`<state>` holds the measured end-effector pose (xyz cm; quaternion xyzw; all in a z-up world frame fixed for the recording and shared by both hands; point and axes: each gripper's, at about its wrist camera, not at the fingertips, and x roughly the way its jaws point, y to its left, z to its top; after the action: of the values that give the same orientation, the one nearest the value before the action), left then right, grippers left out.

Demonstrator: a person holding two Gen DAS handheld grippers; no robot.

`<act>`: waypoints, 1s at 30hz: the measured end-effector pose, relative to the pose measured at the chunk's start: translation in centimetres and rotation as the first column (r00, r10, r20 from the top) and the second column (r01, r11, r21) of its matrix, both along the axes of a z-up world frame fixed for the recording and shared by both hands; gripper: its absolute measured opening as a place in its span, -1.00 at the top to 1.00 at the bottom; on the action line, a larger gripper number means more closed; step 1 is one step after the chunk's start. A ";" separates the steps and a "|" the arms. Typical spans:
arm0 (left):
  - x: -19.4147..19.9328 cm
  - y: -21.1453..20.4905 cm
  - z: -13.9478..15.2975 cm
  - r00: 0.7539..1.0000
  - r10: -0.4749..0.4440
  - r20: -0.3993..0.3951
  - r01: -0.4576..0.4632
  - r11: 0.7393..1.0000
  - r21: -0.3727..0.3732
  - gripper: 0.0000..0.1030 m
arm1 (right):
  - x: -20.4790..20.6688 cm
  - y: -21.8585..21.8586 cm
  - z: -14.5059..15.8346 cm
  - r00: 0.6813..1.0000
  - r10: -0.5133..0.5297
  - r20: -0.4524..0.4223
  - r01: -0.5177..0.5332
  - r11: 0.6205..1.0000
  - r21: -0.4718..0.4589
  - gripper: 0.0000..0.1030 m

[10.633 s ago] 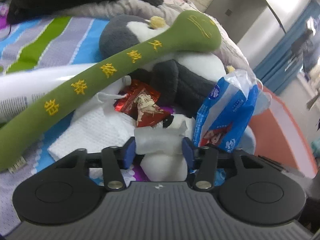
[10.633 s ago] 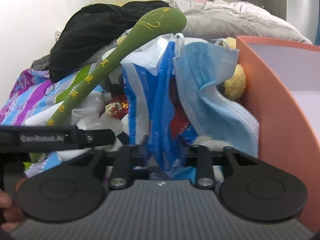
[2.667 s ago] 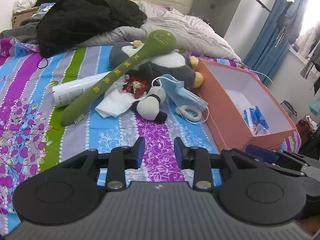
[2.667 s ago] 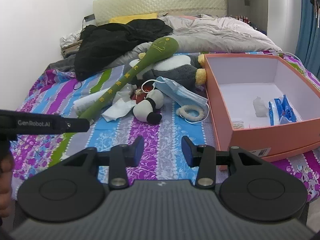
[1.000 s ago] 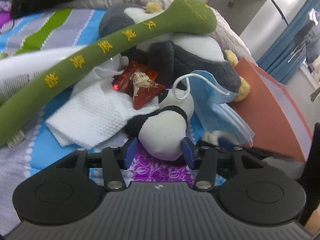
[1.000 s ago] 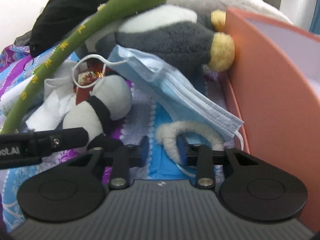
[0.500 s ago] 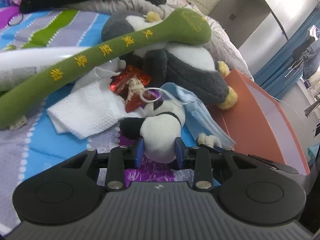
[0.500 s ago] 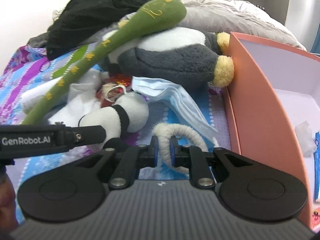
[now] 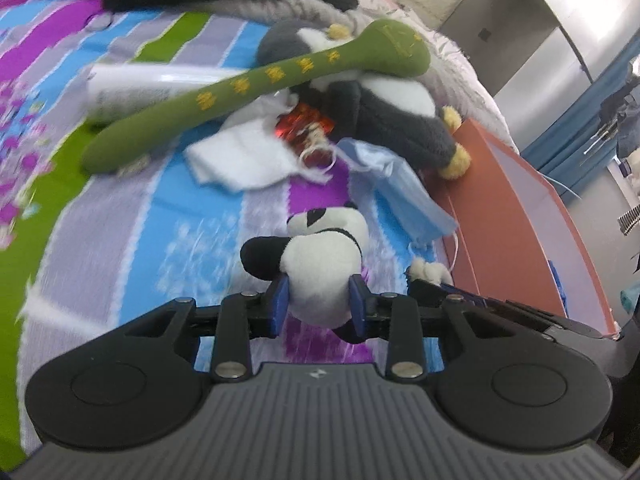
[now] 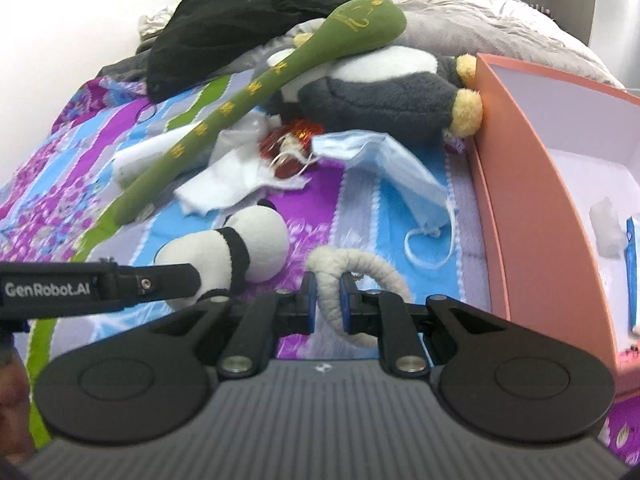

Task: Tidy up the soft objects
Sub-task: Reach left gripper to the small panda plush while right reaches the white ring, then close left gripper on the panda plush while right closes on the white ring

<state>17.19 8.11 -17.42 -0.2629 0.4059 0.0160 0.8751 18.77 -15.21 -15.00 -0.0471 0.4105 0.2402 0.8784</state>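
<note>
blue pads of my left tool [image 9: 319, 297] pinch the white belly of a small black-and-white plush panda [image 9: 316, 252], its pads pressed into the stuffing on both sides; the toy hangs just above the striped purple, blue and green bedspread [image 9: 192, 216]. in my right wrist view the same panda [image 10: 240, 248] sits at the end of the left tool's black finger, beside my right tool [image 10: 328, 300], whose narrow-set pads clamp a cream braided rope ring [image 10: 360, 268].

behind them on the bed lies the rest of the pile: a long green plush club with yellow embroidered characters [image 9: 256, 84] leaning across a large grey-and-white stuffed penguin with yellow feet [image 9: 396, 116], a white waffle-weave cloth [image 9: 244, 156], a crumpled red foil wrapper [image 9: 306, 130] touching the cloth, and a pale blue pleated face mask [image 9: 404, 196] spread between the wrapper and an open salmon-orange cardboard box [image 10: 528, 200]. one yellow foot of the penguin touches the box's wall. inside the box i can see a white wad [image 10: 608, 232] and a sliver of blue packet [image 10: 632, 272]. a white cylindrical tube [image 9: 132, 92] lies partly under the green club. black clothing [image 10: 248, 12] and a grey quilt [image 10: 480, 20] are heaped at the head of the bed.
</note>
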 end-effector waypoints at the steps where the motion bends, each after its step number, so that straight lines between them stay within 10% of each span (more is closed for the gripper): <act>1: -0.6 0.2 -0.1 1.000 0.010 -0.010 -0.011 1.000 -0.016 0.29 | -0.6 -0.1 0.0 1.000 0.007 -0.002 -0.007 1.000 -0.006 0.69; 15: -4.0 -1.2 -0.9 0.992 -0.042 -0.121 0.041 0.999 -0.013 0.09 | -3.1 -2.1 -2.3 0.990 0.008 -0.141 -0.005 1.000 0.022 0.58; 23: -3.3 -1.5 0.9 0.990 -0.089 -0.108 0.098 0.992 0.084 -0.08 | -2.6 -2.8 -1.6 0.996 0.028 -0.087 -0.027 1.000 0.008 -0.17; 30: -1.1 -2.0 1.3 0.982 -0.168 -0.089 0.180 0.970 0.165 -0.08 | -2.4 -2.6 -1.9 0.996 0.058 -0.061 -0.059 0.998 -0.023 -0.20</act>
<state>16.11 6.10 -16.15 -0.1487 0.4566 -0.0160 0.8770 16.39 -17.78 -16.89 -0.0628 0.4384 0.2619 0.8575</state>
